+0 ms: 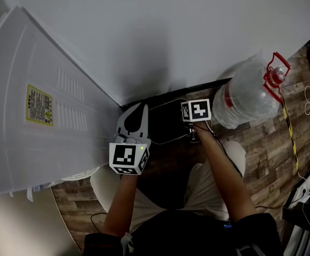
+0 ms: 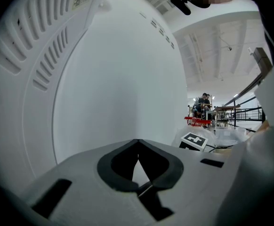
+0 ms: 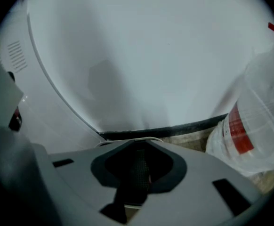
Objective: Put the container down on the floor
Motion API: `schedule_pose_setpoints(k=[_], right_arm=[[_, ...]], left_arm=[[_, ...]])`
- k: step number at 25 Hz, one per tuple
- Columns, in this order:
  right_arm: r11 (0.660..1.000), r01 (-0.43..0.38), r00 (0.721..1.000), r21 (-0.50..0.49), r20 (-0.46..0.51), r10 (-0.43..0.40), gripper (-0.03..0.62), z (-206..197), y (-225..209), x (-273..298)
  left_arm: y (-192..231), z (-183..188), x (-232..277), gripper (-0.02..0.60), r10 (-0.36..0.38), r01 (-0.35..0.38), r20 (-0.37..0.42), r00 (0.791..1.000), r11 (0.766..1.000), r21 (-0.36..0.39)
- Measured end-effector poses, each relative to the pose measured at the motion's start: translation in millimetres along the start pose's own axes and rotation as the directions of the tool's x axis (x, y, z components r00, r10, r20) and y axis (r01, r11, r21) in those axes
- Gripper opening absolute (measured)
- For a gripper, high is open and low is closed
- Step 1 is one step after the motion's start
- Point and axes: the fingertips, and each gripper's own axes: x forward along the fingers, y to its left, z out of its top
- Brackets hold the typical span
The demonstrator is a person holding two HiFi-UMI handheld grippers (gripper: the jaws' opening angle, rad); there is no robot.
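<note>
The clear container (image 1: 245, 97), a big water bottle with a red band, rests on the wooden floor (image 1: 267, 153) by the black baseboard (image 1: 197, 89). Its red carry handle (image 1: 276, 76) points toward 2 o'clock in the head view. Nothing grips it. The right gripper (image 3: 138, 147) hangs just beside it at its 9 o'clock, jaws drawn almost together with nothing between them. The left gripper (image 2: 138, 144) sits at 8 o'clock from the right one, jaw tips closed and empty, aimed at the white wall (image 1: 171, 36). A white appliance (image 1: 48, 105) lies at its 9 o'clock
</note>
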Motion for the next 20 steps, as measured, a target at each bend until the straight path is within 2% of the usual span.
schedule_pose_setpoints(k=[8, 11, 14, 20], right_arm=[[0.999, -0.018, 1.0, -0.05, -0.006, 0.017, 0.034, 7.3, 39.9, -19.2], [0.998, -0.016, 1.0, -0.066, -0.002, 0.016, 0.031, 9.9, 50.7, -26.5], [0.996, -0.032, 0.999, -0.082, -0.003, 0.032, 0.029, 11.2, 60.1, -39.3], [0.993, -0.087, 0.995, -0.076, 0.033, 0.089, 0.029, 29.1, 69.0, -80.3]], left_arm=[[-3.7, -4.3, -3.7, 0.018, -0.018, 0.018, -0.015, 1.0, 1.0, -0.02], [3.7, -0.3, -9.0, 0.018, 0.008, -0.008, -0.025, 1.0, 1.0, -0.021], [10.6, 7.1, -12.5, 0.018, 0.039, -0.041, -0.04, 0.998, 0.998, -0.041], [8.1, 39.0, -10.3, 0.018, 0.037, -0.043, -0.073, 0.997, 0.996, -0.079]])
